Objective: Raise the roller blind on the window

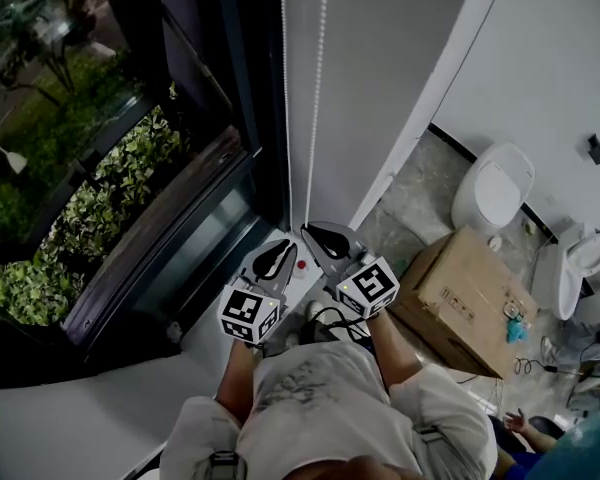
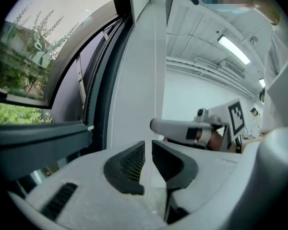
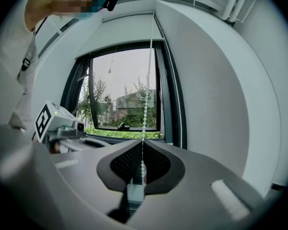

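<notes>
The chain (image 1: 317, 78) hangs in two thin lines down the top middle of the head view, in the tight strip between the dark window frame (image 1: 245, 88) and the white wall (image 1: 400, 68). There is not much room on either side of it.

The right claw (image 1: 315, 233) is pinched shut on one line of the chain. In its own view the beads (image 3: 145, 123) run straight up from the closed claw (image 3: 141, 147), in front of the window (image 3: 125, 95). The other line (image 3: 180, 109) hangs by the wall edge to the right.

The left claw (image 1: 280, 253) sits just beside the right one, at the lower middle. In its own view the left claw (image 2: 148, 145) is open a small crack, with nothing in it.

The glass looks bare. I cannot pick out the blind itself.

A white ledge (image 1: 100, 408) lies at the lower left. A brown box (image 1: 460, 303) sits on the floor at the lower right, well apart from both claws.
</notes>
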A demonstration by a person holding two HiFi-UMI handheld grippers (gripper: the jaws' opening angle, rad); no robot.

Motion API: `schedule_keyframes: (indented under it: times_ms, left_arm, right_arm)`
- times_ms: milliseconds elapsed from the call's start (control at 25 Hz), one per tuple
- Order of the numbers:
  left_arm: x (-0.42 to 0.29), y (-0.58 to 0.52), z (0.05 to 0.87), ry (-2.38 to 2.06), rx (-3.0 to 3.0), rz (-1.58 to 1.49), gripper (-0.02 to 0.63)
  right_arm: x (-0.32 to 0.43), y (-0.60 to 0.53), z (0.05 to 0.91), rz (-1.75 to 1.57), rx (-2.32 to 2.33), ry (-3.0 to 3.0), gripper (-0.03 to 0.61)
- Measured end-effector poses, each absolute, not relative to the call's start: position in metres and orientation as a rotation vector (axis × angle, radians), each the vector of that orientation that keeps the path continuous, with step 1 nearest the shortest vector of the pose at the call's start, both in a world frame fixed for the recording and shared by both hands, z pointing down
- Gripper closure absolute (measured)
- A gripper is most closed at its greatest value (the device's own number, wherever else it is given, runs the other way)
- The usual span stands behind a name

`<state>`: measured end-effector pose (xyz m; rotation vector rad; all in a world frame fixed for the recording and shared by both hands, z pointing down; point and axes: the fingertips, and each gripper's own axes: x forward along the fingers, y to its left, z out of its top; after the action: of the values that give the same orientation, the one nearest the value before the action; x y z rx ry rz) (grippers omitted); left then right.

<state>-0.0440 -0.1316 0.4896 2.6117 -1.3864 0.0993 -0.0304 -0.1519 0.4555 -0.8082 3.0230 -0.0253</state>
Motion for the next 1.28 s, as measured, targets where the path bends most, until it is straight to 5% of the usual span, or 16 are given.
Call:
schedule_keyframes:
  times_ms: [560, 1280]
  left_arm:
    - [-0.029, -0.157, 0.341, -1.421, 2.857, -0.140, 0.546]
    - [-0.023, -0.169, 0.309, -1.418, 2.919, -0.222, 0.598]
  right_arm:
    - [-0.032, -0.151, 0.456, -0.031, -0.806, 3.024, 0.566]
    - [-0.034, -0.152, 0.458, -0.029, -0.813, 3.029, 0.566]
